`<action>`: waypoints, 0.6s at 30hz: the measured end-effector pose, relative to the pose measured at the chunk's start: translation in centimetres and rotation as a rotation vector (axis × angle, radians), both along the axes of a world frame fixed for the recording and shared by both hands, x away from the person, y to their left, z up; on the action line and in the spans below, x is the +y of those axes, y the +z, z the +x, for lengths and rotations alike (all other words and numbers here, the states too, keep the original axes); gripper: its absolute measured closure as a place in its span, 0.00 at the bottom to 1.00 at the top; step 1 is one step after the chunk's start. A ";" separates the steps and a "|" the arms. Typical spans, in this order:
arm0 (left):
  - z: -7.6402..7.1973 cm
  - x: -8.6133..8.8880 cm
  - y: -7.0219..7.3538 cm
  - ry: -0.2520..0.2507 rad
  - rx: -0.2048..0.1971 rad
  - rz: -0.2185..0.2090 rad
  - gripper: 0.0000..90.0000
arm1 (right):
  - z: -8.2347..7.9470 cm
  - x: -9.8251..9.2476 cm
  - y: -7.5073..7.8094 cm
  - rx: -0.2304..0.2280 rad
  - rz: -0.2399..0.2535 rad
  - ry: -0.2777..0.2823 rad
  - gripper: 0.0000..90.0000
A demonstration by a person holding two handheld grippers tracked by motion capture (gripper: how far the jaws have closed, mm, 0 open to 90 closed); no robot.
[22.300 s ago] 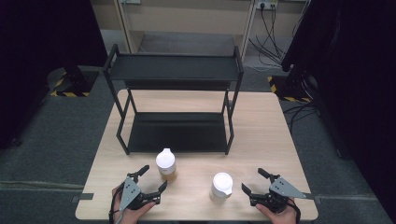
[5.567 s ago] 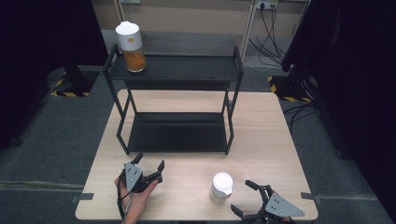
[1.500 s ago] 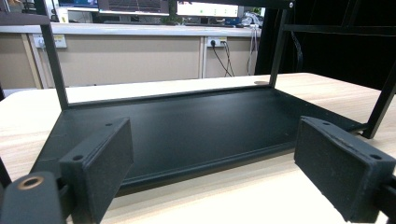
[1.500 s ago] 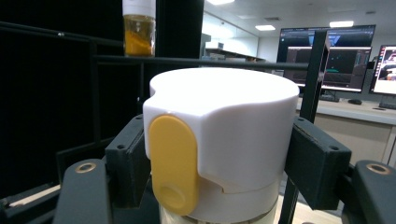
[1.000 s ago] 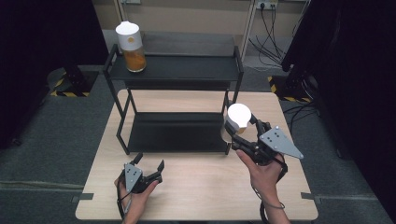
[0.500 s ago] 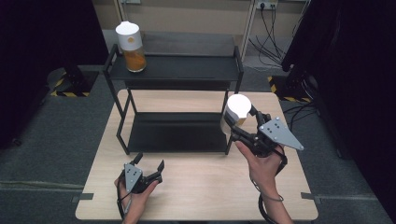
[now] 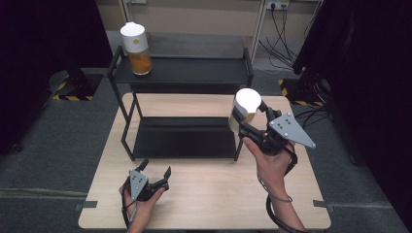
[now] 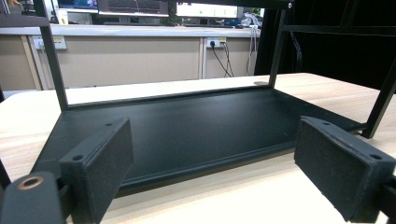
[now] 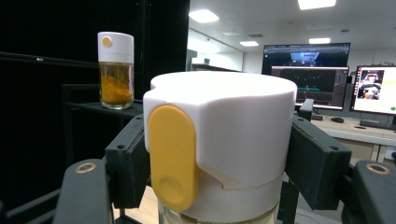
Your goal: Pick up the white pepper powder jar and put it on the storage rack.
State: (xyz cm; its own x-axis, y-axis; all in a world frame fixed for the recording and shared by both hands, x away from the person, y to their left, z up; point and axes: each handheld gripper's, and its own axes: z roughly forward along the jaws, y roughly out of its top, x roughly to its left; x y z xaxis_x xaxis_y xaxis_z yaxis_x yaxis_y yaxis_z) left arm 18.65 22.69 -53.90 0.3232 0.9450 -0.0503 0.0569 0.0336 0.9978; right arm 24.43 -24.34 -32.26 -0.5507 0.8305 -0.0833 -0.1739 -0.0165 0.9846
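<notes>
The right gripper (image 7: pixel 245 124) is pinching a white-capped jar (image 7: pixel 243 110) between its two black jaws, one pad pressed to each side just under the cap. In the right gripper view the jar (image 9: pixel 219 140) stands upright and close, its white cap bearing a yellow oval tab that faces the camera, with a strip of clear glass below. The jar is off the tabletop (image 7: pixel 204 204), held in the air over the right end of the black shelf rack (image 7: pixel 184 138), beside its front right post and lower than the top shelf (image 7: pixel 194 73). The person's right hand (image 7: pixel 269 162) grips the tool from below, forearm coming in from the near right edge, with the grey three-cornered plate on top.

On the top shelf, at its far left corner, stands a second jar (image 7: pixel 135 48), upright, white-capped and about half full of orange powder; in the right gripper view it (image 9: pixel 115 70) shows well apart from the held one, to its left.

The left gripper (image 7: pixel 154 175) sits low near the near edge of the tabletop, left of centre, held by the left hand (image 7: pixel 141 199). Its jaws are spread wide with nothing between them, and in the left gripper view they point at the rack's bottom shelf (image 8: pixel 187 126), which lies bare and flat on the wood
</notes>
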 end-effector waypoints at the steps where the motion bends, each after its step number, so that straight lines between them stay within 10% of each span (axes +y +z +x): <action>1: 0.0 0.0 0.0 0.000 0.000 0.000 0.13 | 0.1 0.1 0.1 -0.001 0.003 0.000 0.34; 18: 0.0 0.0 0.0 -0.003 0.001 0.002 0.13 | 1.2 1.3 2.1 -0.012 0.012 -0.022 0.34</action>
State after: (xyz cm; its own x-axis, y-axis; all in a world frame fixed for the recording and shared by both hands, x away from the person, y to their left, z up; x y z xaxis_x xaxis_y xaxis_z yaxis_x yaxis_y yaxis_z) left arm 18.66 22.72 -53.87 0.3255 0.9443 -0.0487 0.0583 0.0313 0.9978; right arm 25.67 -23.04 -30.12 -0.5316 0.8433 -0.0796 -0.1862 -0.0247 0.9822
